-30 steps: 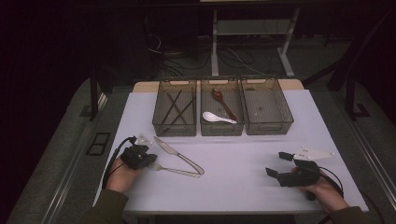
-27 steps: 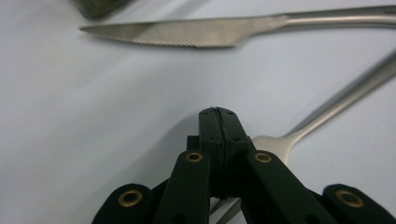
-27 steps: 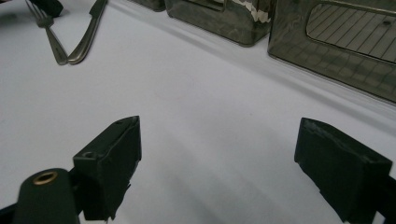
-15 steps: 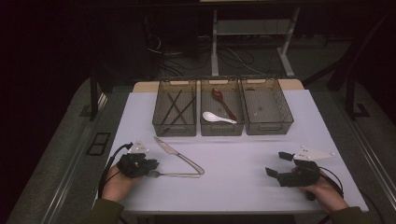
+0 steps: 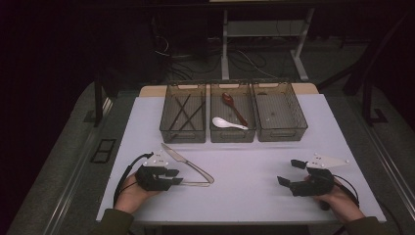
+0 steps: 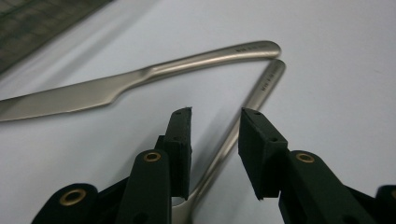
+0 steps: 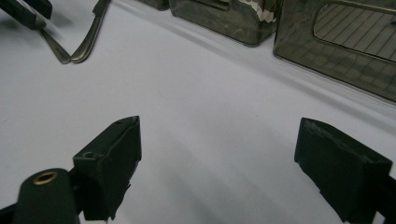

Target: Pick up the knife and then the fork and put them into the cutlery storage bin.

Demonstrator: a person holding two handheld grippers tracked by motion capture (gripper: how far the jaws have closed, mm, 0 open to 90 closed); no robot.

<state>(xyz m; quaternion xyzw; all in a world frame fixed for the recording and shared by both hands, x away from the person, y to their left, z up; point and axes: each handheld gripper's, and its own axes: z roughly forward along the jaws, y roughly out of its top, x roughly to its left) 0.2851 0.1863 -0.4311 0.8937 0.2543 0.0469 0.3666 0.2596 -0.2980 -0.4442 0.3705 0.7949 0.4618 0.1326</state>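
A: What are the left tongs [image 6: 215, 140] doing over that piece of cutlery?

B: Their jaws have just been opening. A slim steel handle [image 6: 243, 116] runs up between the two pads, but neither pad presses on it, so it lies free on the counter [image 5: 254, 181]. I'd judge it was set down there, or is about to be re-gripped.

A: And the knife [image 6: 140, 81]?

B: Just beyond the left tongs' tips, flat on the counter, its handle end meeting the far end of the other handle so the two form a V. That leaves both ends close at hand for the left tongs.

A: The right tongs [image 5: 292, 175]?

B: Wide apart, nothing between them, resting low over bare counter, well away from the cutlery. Probably just waiting.

A: Where would the pieces go?

B: Likely the three bins [image 5: 232, 117] ahead of both tongs. The one ahead of the left tongs holds dark sticks, the middle one a white spoon [image 5: 227, 123] and a brown spoon [image 5: 234, 106], so it looks like sorting by type.
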